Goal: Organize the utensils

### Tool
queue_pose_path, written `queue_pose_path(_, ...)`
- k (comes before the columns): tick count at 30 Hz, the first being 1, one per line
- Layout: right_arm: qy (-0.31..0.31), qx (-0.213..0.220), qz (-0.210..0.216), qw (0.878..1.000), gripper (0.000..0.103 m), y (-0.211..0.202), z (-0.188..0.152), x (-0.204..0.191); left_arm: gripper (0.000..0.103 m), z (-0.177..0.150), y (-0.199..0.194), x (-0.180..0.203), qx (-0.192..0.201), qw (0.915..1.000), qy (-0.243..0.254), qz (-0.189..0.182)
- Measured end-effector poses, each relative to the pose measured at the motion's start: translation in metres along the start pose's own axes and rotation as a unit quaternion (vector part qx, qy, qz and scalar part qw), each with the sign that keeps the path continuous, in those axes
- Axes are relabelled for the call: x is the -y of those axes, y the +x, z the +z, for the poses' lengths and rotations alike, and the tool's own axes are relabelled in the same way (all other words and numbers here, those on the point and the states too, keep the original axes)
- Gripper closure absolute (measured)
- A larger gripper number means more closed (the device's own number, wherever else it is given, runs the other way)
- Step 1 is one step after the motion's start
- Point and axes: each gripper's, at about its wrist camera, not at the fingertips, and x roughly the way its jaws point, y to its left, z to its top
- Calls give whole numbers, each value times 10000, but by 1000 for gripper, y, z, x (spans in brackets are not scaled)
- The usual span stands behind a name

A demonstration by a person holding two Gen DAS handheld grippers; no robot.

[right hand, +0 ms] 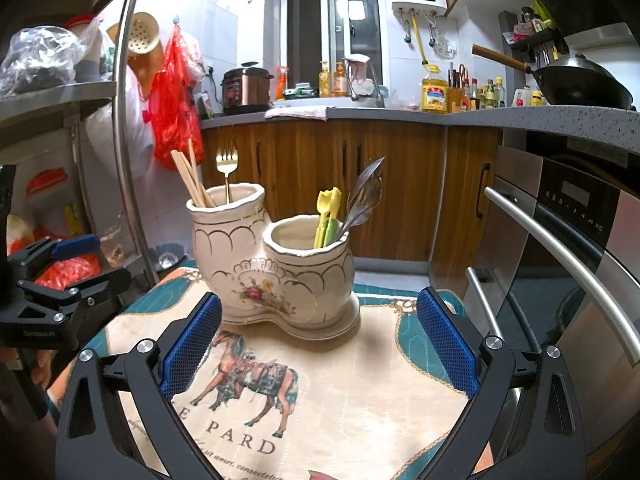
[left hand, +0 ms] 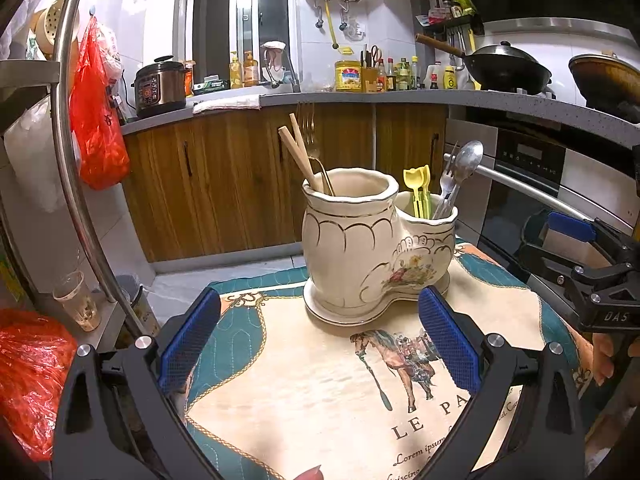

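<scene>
A cream ceramic double utensil holder (left hand: 360,256) (right hand: 276,264) stands on a horse-print cloth (left hand: 320,392) (right hand: 340,392). Its taller pot holds wooden chopsticks (left hand: 298,152) (right hand: 192,180) and a gold fork (right hand: 227,168). Its shorter pot holds yellow plastic utensils (left hand: 418,192) (right hand: 328,212) and a steel spoon and fork (left hand: 460,176) (right hand: 364,196). My left gripper (left hand: 320,340) is open and empty, just short of the holder. My right gripper (right hand: 318,340) is open and empty, also just short of it. Each gripper shows at the edge of the other's view.
A steel shelf pole (left hand: 68,140) and red plastic bags (left hand: 96,120) stand to the left. An oven with a steel handle (right hand: 560,256) is to the right. Wooden cabinets (left hand: 240,176) and a crowded countertop lie behind.
</scene>
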Motion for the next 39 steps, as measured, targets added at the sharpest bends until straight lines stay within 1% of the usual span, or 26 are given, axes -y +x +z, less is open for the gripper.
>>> queue_pose_path(29, 5, 0, -8, 10000, 6, 2, -1, -3, 6, -1, -2, -4, 28, 10000, 47, 17)
queue_pose_path(32, 18, 5, -7, 10000, 6, 3, -2, -3, 6, -2, -2, -3, 100, 9998, 147, 103)
queue_pose_path(34, 18, -12, -12, 10000, 6, 4, -3, -3, 6, -2, -3, -1, 141, 9996, 224, 93)
queue_pose_path(39, 24, -41, -12, 10000, 6, 7, -6, -4, 6, -2, 2, -1, -8, 9995, 298, 90)
